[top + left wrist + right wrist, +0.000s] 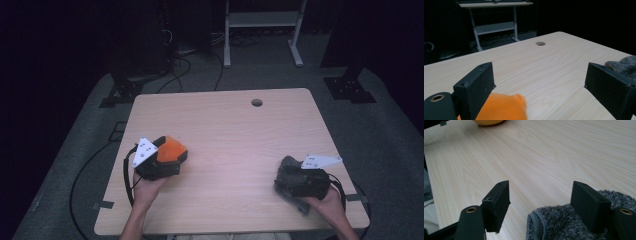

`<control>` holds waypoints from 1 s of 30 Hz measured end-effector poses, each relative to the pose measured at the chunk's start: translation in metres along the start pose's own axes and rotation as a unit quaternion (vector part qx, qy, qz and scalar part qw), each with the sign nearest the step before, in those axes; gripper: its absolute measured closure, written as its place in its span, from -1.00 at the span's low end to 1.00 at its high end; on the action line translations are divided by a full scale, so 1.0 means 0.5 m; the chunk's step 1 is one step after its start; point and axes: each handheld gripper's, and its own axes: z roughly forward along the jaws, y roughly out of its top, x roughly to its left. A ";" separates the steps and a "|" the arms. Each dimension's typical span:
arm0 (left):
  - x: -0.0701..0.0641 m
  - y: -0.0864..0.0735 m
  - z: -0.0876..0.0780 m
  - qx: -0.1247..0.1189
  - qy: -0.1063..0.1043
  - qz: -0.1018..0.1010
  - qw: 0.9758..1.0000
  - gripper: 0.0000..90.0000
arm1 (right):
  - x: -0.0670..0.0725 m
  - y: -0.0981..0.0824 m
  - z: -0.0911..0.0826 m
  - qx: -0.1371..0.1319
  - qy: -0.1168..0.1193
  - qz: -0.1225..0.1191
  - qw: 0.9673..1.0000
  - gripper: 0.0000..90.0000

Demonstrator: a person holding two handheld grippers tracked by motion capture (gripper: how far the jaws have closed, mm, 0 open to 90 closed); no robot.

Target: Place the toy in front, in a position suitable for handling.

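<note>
Grey terry, folded and fuzzy with a stitched hem, the towel lies under my right gripper at the table's four o'clock, the jaws spread apart with one astride it. I'd lower and centre before closing, to catch the fold. At eight o'clock my left gripper gapes by the orange cloth.
</note>
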 end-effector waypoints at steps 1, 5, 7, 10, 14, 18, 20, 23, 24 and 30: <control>0.008 -0.002 -0.003 0.002 0.007 -0.001 1.000 -0.82 | 0.000 0.000 0.000 0.000 0.000 0.000 1.000 -0.33; 0.036 -0.007 -0.014 0.005 0.024 -0.008 1.000 -0.82 | -0.001 0.000 0.001 0.000 0.001 0.000 1.000 -0.33; 0.052 -0.012 -0.019 0.011 0.034 -0.015 0.999 -0.82 | -0.001 0.000 0.001 0.000 0.001 0.000 1.000 -0.33; 0.074 -0.020 -0.025 0.014 0.040 -0.030 0.999 -0.82 | -0.002 0.000 0.001 0.000 0.001 0.000 1.000 -0.33; 0.091 -0.033 -0.024 0.023 0.043 -0.044 0.998 -0.82 | -0.001 0.000 0.000 -0.001 0.001 0.001 1.000 -0.33; 0.103 -0.046 -0.020 0.037 0.048 -0.052 0.997 -0.82 | -0.001 0.000 0.000 -0.001 0.000 0.001 1.000 -0.33; 0.110 -0.055 -0.016 0.047 0.050 -0.058 0.996 -0.82 | -0.001 0.000 -0.001 0.000 -0.001 -0.001 1.000 -0.33; 0.118 -0.065 -0.008 0.067 0.047 -0.069 0.994 -0.82 | 0.000 0.000 -0.002 0.000 -0.002 -0.001 1.000 -0.33; 0.119 -0.070 -0.005 0.071 0.042 -0.072 0.994 -0.82 | 0.000 0.000 -0.003 0.000 -0.003 0.000 1.000 -0.33; 0.121 -0.081 0.007 0.111 0.053 -0.059 0.991 -0.81 | -0.002 0.000 -0.005 -0.003 -0.004 -0.001 1.000 -0.33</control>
